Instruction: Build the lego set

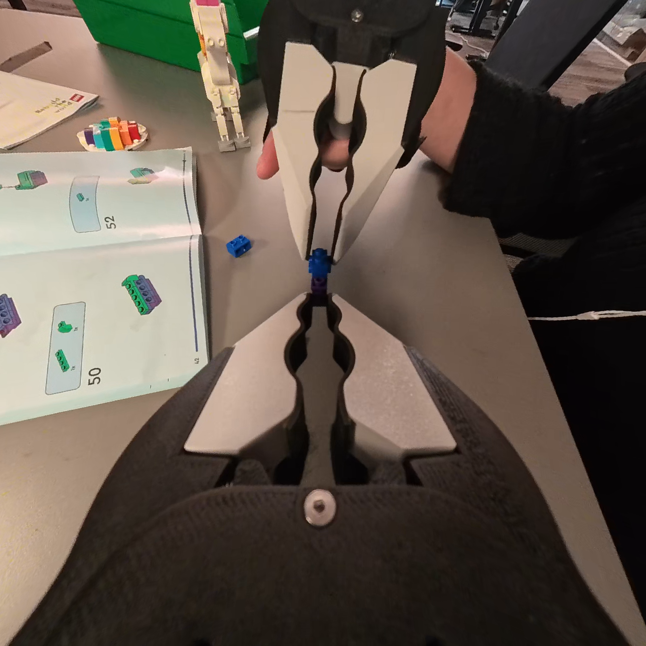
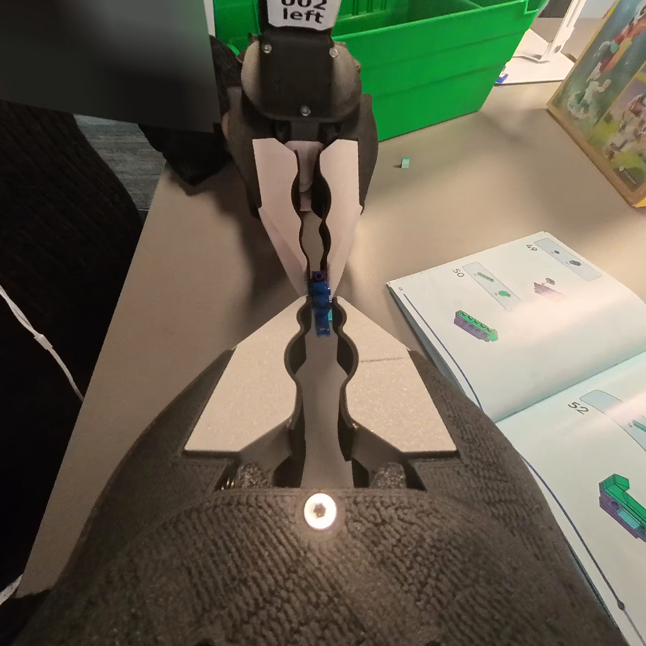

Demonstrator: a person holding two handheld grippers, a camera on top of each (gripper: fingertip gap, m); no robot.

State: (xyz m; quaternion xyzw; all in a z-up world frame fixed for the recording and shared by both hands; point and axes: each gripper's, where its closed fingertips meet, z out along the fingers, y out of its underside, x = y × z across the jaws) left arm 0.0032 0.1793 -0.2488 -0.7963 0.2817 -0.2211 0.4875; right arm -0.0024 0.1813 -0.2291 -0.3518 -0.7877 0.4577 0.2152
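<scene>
Blue brick [image 1: 318,261] and purple brick [image 1: 318,289] are meeting tip to tip above the grey tabletop [image 1: 402,279]: the right gripper [image 1: 321,257] is pinching the blue one with its fingers closed on it, the left gripper [image 1: 318,297] is clamping the purple one likewise. Build is looking partly done: a white figure [image 1: 220,80] and a rainbow piece [image 1: 113,134] are standing finished, while the open instruction booklet [image 1: 105,279] is showing steps remaining. A loose blue brick [image 1: 239,245] is waiting near the booklet, a small teal piece [image 2: 405,163] farther off. The green bin [image 2: 419,70] is sitting behind; its contents are not showing. A set box [image 2: 608,105] is standing alongside.
</scene>
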